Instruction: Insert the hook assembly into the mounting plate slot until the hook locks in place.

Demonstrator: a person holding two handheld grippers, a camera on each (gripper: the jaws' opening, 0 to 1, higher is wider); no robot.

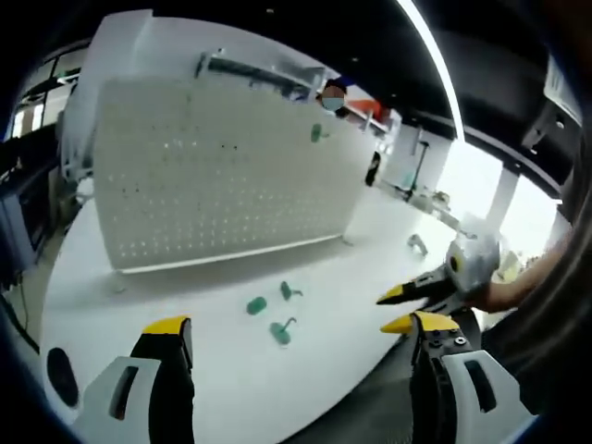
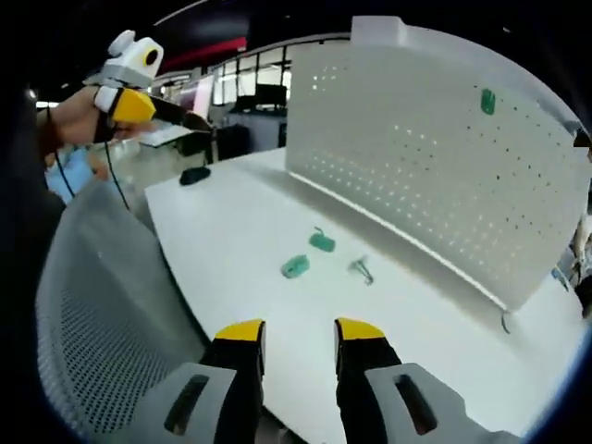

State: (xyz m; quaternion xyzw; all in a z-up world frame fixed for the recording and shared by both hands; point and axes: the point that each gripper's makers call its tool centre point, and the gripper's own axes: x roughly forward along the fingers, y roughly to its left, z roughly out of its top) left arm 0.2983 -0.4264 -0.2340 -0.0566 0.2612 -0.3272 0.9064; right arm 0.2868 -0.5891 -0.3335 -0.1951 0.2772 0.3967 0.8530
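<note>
Standing upright on the smooth white table (image 2: 231, 231), the perforated pegboard (image 1: 222, 176) fronts three green plastic hooks (image 1: 282, 330); both yellow-tipped grippers (image 1: 291, 326) (image 2: 299, 331) gape empty.

An open-plan office or laboratory workspace. A white table (image 2: 231, 222) carries an upright white perforated mounting plate (image 2: 435, 139); a grey mesh office chair (image 2: 102, 314) stands at the table's edge. A long ceiling light strip (image 1: 435, 55) runs overhead, and desks with monitors (image 2: 254, 97) line the background beside bright windows (image 1: 527, 213).
</note>
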